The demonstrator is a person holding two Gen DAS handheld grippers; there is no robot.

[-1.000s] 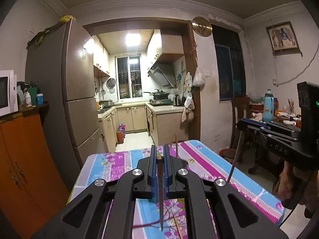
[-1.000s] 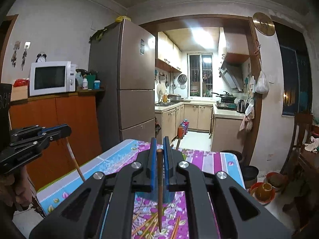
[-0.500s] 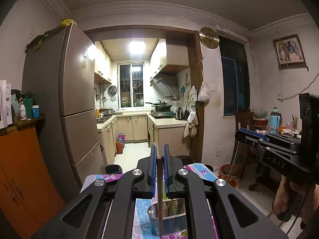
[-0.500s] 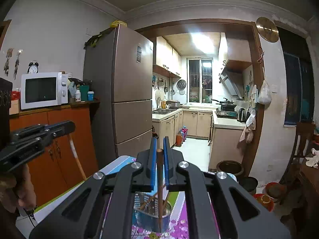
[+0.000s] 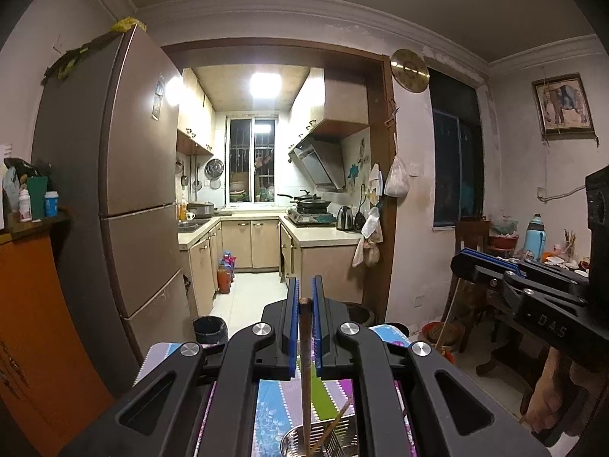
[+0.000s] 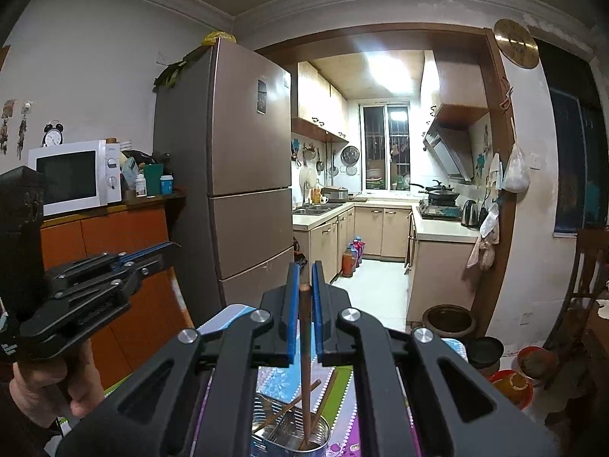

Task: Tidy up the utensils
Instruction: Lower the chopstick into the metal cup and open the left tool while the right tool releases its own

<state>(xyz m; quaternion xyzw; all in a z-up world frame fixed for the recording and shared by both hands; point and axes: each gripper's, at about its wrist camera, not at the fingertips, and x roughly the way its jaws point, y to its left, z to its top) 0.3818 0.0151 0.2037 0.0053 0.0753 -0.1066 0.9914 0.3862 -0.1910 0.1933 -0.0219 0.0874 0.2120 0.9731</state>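
My left gripper (image 5: pixel 304 304) is shut on a brown chopstick (image 5: pixel 305 373) that hangs upright, its lower end inside a perforated metal utensil holder (image 5: pixel 323 442) on the striped tablecloth. My right gripper (image 6: pixel 303 289) is shut on another brown chopstick (image 6: pixel 305 365) whose tip reaches into the same metal holder (image 6: pixel 289 430), where a few chopsticks (image 6: pixel 289 405) lean. Each gripper shows from the side in the other's view: the right one (image 5: pixel 495 266) at right, the left one (image 6: pixel 114 262) at left.
A flowered striped tablecloth (image 5: pixel 274 407) covers the table below. A brown fridge (image 5: pixel 125 198) and an orange cabinet (image 6: pixel 114 236) with a microwave (image 6: pixel 72 177) stand to the left. A kitchen doorway lies ahead. A wooden chair (image 5: pixel 472 251) and a cluttered side table stand at right.
Both grippers have risen and moved forward with their chopsticks, from over the open tablecloth to above the metal holder; the chopstick tips now dip into the holder.
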